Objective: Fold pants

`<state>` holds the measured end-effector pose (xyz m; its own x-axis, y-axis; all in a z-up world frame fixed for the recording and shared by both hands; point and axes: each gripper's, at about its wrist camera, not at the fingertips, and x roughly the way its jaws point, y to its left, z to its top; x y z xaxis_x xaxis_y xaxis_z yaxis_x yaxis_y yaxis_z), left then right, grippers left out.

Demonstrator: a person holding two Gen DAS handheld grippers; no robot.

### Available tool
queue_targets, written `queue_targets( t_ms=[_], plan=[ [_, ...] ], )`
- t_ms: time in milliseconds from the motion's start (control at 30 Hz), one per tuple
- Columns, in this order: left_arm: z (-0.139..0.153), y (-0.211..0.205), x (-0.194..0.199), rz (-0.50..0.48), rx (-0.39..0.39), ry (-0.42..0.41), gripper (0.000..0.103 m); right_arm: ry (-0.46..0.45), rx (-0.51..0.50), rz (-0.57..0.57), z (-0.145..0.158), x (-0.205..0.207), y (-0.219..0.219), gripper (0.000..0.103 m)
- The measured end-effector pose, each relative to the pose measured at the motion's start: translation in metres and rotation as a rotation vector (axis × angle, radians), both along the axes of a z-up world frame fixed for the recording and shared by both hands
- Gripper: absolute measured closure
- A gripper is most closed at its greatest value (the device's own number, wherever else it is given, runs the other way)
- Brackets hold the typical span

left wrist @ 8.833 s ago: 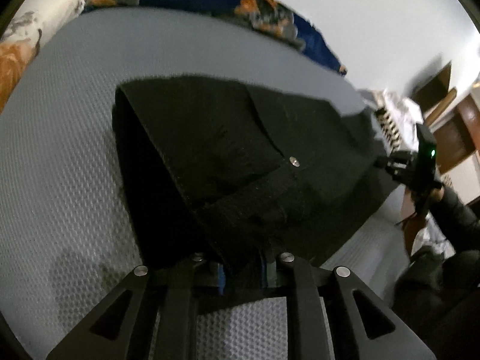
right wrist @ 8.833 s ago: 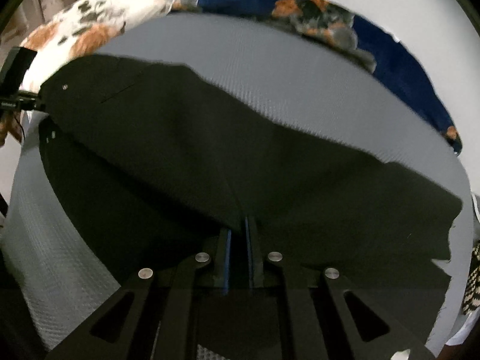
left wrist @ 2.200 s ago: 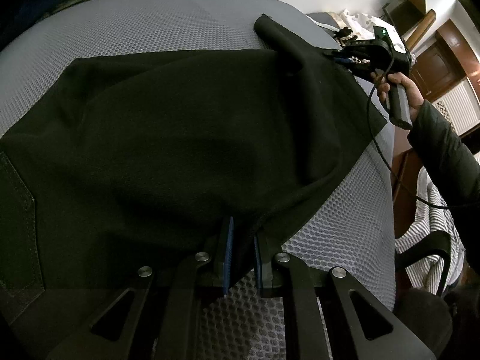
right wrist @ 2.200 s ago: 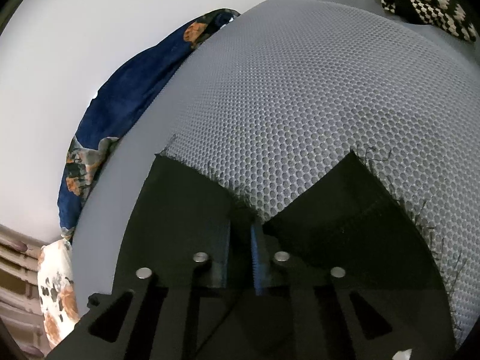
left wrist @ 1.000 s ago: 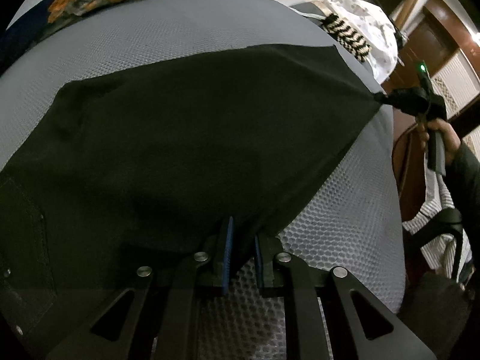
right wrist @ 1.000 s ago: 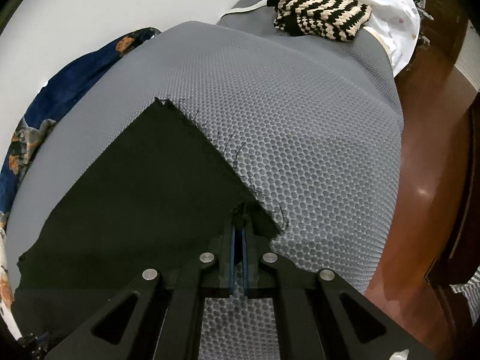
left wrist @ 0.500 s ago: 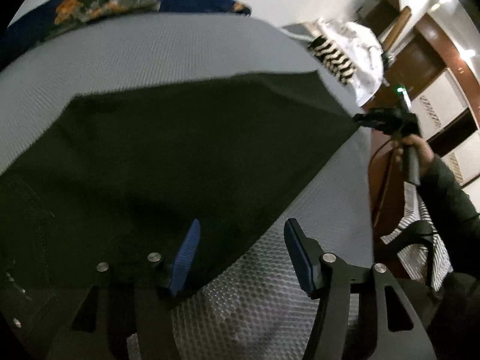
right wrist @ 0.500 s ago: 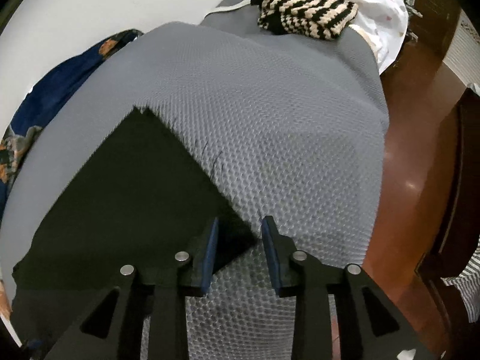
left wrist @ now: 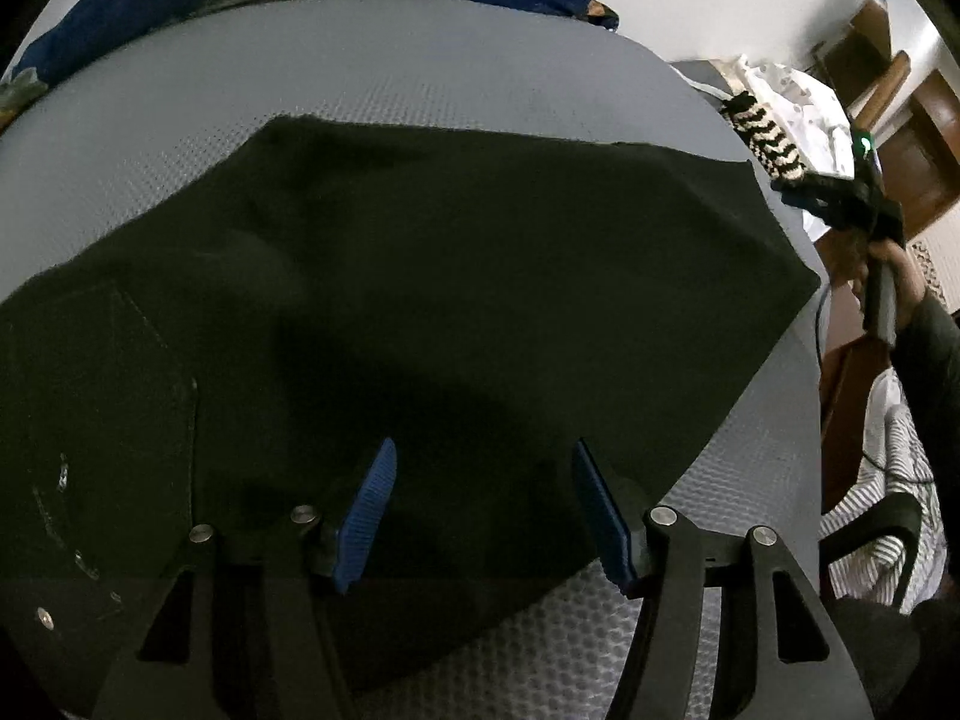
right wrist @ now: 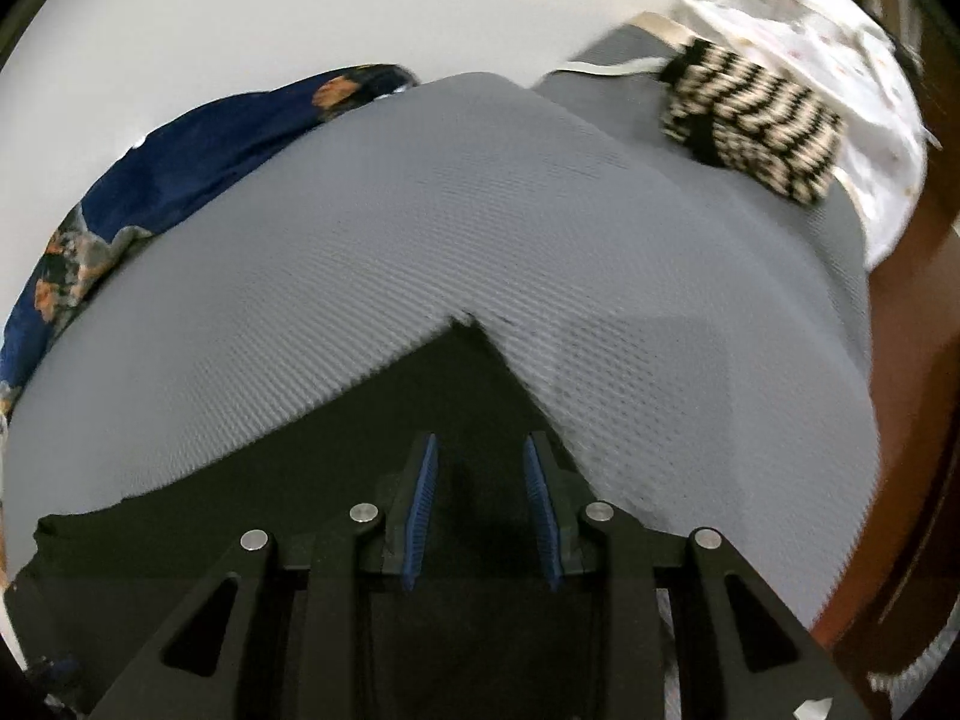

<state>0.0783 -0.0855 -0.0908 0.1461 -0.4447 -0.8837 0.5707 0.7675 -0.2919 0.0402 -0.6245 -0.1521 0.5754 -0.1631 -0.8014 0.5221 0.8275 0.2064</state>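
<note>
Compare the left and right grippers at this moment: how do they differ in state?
The left gripper stands wider open than the right gripper. The left hangs over the black pants near their edge, the right near their corner. Both have just been opening; neither pinches cloth.

The pants (left wrist: 456, 300) are plain black across the middle of the frame, on a grey bed (left wrist: 420, 66) with a fine honeycomb mesh texture. At the upper left lies a navy blanket (right wrist: 198, 144) with orange and grey blotches; at the upper right a black-and-cream zigzag knit (right wrist: 750, 126) sits beside white cloth (right wrist: 840, 42) with faint small specks, and both tools carry ribbed blue pads (left wrist: 372, 504)
</note>
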Motion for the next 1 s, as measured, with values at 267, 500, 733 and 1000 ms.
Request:
queue_targets(
  t_ms=[267,500,733,1000],
  plan=[
    [0.013,0.009,0.007,0.06,-0.027,-0.028,0.042,0.018,0.001,-0.008,-0.007,0.035,-0.028,0.067],
    [0.021,0.024,0.025,0.146,-0.045,-0.044,0.042,-0.002,0.096,0.056,-0.018,0.04,-0.022,0.095],
    [0.016,0.032,0.036,0.199,-0.033,-0.047,0.042,-0.084,-0.008,0.019,0.004,0.027,-0.01,0.103],
    [0.006,0.043,0.04,0.241,-0.024,-0.035,0.042,-0.058,0.133,-0.044,-0.008,0.029,-0.04,0.089]
  ],
)
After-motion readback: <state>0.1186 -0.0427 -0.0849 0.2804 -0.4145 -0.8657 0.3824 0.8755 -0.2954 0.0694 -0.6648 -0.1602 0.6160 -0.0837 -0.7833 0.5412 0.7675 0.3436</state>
